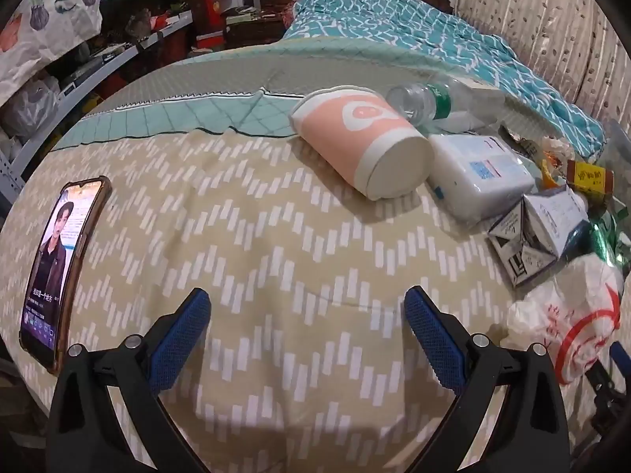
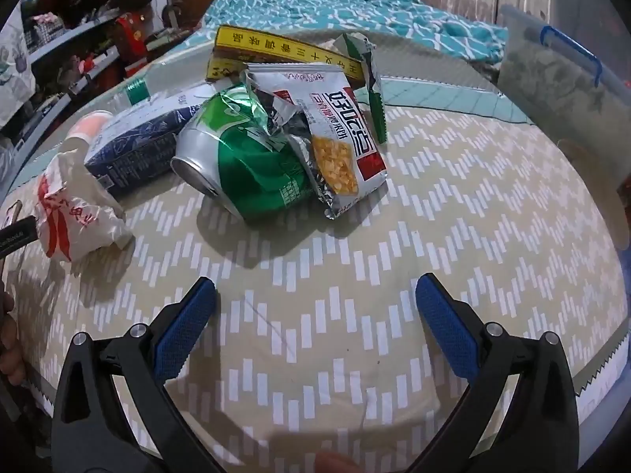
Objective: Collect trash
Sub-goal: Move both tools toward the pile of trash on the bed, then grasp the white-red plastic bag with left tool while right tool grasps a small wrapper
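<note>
Trash lies on the beige patterned bedspread (image 1: pixel 256 236). In the left wrist view a pink paper cup (image 1: pixel 355 138) lies on its side, with a clear plastic bottle (image 1: pixel 426 100), a white tissue pack (image 1: pixel 481 173), a flattened carton (image 1: pixel 532 232) and a crumpled white bag (image 1: pixel 568 315) to its right. My left gripper (image 1: pixel 307 307) is open and empty, well short of the cup. In the right wrist view a crushed green can (image 2: pixel 244 161), a snack packet (image 2: pixel 335 134), a yellow box (image 2: pixel 276 47), a blue carton (image 2: pixel 146 138) and the white bag (image 2: pixel 75 205) lie ahead. My right gripper (image 2: pixel 315 295) is open and empty.
A phone (image 1: pixel 59 268) with a lit screen lies at the left of the bed. A teal quilt (image 1: pixel 414 39) is bunched at the far end. Cluttered shelves (image 1: pixel 98 59) stand to the left. A clear storage bin (image 2: pixel 572 98) with a blue handle stands at the right.
</note>
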Action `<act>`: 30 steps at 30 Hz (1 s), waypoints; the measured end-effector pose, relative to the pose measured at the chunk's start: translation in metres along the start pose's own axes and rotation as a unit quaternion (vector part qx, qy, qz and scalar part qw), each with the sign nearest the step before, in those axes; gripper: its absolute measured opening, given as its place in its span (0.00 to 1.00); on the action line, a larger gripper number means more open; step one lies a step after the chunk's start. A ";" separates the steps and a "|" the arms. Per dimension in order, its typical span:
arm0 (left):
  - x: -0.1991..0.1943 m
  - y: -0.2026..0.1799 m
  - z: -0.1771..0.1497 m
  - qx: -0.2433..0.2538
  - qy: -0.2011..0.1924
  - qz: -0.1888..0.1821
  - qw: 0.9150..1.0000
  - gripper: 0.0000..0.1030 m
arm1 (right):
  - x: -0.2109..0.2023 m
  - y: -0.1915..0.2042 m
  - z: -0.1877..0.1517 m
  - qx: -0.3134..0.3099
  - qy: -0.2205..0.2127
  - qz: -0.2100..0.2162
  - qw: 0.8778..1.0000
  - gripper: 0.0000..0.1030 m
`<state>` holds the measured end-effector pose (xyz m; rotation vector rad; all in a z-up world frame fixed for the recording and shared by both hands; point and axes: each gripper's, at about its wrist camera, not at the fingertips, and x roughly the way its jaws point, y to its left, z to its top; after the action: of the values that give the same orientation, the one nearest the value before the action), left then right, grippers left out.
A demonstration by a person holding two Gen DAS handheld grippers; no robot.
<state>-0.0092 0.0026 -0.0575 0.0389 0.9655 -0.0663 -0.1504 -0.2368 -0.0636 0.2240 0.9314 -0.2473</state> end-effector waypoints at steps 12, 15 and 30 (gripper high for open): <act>-0.025 0.020 -0.023 0.027 -0.012 -0.035 0.999 0.92 | -0.022 -0.001 -0.005 -0.011 -0.014 0.035 0.999 0.97; -0.042 0.021 -0.031 0.017 -0.017 -0.098 0.995 0.90 | -0.026 -0.006 -0.003 -0.004 -0.015 0.055 0.998 0.90; -0.084 -0.085 -0.030 0.169 -0.046 -0.206 0.963 0.56 | -0.018 -0.033 0.057 -0.051 -0.028 0.017 0.998 0.65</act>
<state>-0.0879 -0.0766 -0.0059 0.1472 0.8489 -0.6130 -0.1274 -0.2830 -0.0191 0.1384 0.8811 -0.1725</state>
